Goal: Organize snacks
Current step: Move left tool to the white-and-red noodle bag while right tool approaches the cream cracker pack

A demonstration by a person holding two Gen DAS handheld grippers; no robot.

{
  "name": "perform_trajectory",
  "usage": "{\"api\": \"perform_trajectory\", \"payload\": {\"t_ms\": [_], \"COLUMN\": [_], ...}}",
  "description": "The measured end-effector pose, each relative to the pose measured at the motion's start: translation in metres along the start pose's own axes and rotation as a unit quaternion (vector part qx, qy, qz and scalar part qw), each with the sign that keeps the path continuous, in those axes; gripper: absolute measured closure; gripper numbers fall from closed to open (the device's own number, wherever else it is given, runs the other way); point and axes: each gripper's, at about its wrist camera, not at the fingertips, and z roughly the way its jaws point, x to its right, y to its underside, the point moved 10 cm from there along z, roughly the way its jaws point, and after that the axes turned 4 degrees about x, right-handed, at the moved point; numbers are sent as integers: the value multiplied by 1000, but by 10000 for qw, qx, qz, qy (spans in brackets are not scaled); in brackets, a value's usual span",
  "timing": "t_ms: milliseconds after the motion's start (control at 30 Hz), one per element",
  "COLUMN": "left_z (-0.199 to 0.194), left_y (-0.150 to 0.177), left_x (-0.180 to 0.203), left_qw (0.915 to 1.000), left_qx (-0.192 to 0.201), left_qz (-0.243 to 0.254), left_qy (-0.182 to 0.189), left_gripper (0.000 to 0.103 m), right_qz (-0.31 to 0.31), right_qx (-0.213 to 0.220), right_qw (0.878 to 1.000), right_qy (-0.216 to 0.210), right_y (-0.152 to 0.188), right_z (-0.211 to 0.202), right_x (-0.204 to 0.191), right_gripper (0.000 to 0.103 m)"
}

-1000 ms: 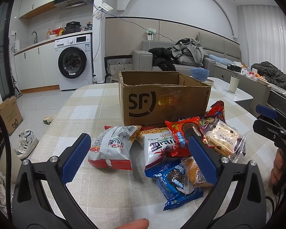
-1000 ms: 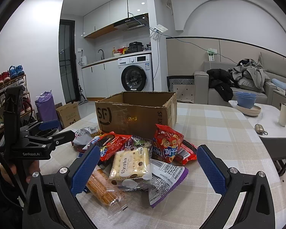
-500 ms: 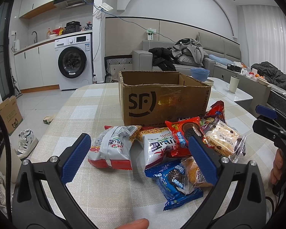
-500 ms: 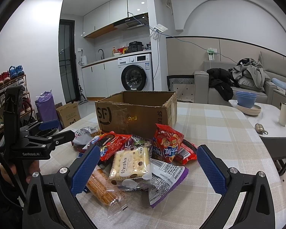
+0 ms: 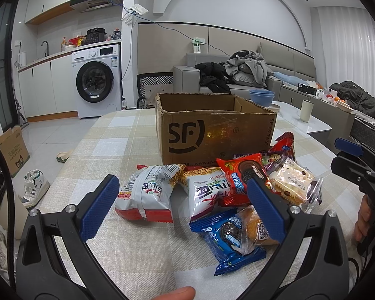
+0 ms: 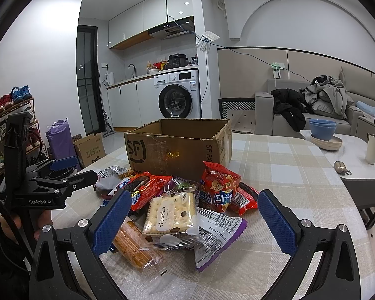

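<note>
Black gripper frames (image 5: pixel 180 195), blue textured pads (image 6: pixel 111 221), silver screws; "GenRobot.AI" lettering on left gripper (image 6: pixel 70 167).

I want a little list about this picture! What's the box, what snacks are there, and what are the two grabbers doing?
box: open cardboard box, on the checked table
snacks: pile in front of the box, none visible inside
nearest left: blue cookie pack
nearest right: cracker pack
left gripper: open, holding nothing
right gripper: open, holding nothing

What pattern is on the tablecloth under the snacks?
A beige and white check on the tablecloth; it shows best in the right wrist view.
</note>
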Motion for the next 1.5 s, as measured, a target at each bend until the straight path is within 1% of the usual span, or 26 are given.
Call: {"api": "perform_trajectory", "payload": {"t_ms": [900,1067,1167,1400,1500], "left_z": [5,8,15,29,36], "left_y": [-1,-1,6,12,17], "left_x": [0,-4,-6,-18,-28], "left_qw": [10000,9999,9997,9983,9969], "left_qx": [-15,-66,-194,-530,-712], "left_qz": [-15,-76,-110,-85,-166], "left_qy": [-10,38,87,-221,-302], "left_gripper": [1,1,1,1,1], "right_qz": [-8,-37,-80,-232,-156], "right_qx": [-43,-226,-373,-839,-950], "right_qw": [10000,9997,9991,9959,9953], "right_qy": [28,106,157,238,103], "right_y": [3,7,11,20,23], "right_z": [1,9,14,29,34], "right_x": [1,2,1,-6,-9], "right_gripper": [0,0,0,0,0]}}
